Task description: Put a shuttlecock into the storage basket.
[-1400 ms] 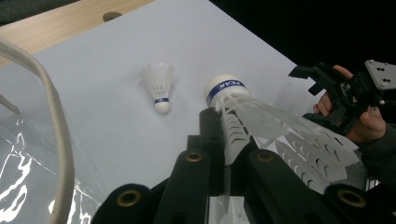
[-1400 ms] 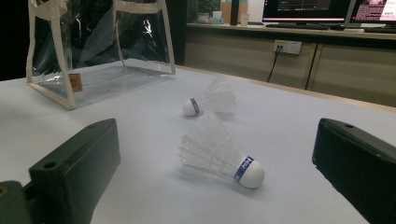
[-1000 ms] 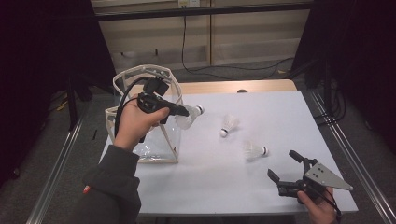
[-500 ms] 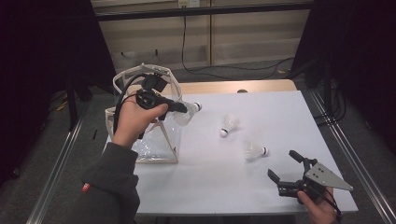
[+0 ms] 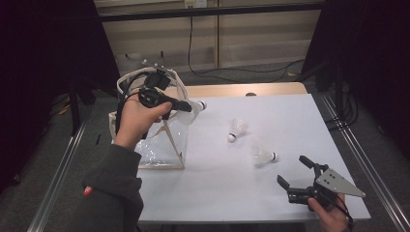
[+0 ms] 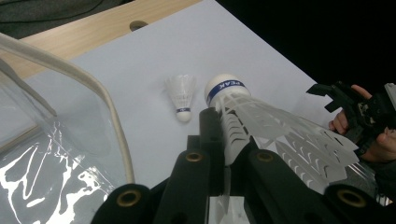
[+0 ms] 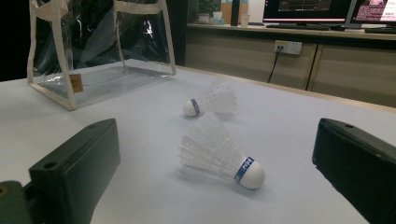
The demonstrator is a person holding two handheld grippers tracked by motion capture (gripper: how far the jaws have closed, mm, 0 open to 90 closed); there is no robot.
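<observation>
Above the clear plastic bag with cream fabric trim and handles [image 5: 159, 145], at the left edge of the white table [image 5: 232, 193], the left gripper [image 5: 186, 106] sits a touch nearer the bag's mouth than a second ago, with its shuttlecock carried along; the right gripper [image 5: 295, 174] has kept its place at the table's near right corner.

The left gripper's jaws are clamped on the skirt of a white plastic shuttlecock with a blue band round its white cork [image 6: 261, 116], whose cork points out past the jaw tips and away from the hand, just beside the bag's upper rim. The right gripper's jaws stand wide apart, holding nothing and touching nothing.

Two more white shuttlecocks lie on the table between bag and right gripper: one near the middle [image 5: 237, 129], the other [image 5: 263, 155] closer to the right gripper, lying on its side straight ahead of the open jaws in the right gripper view.

The bag stands upright; nothing can be made out inside it through its clear walls.
</observation>
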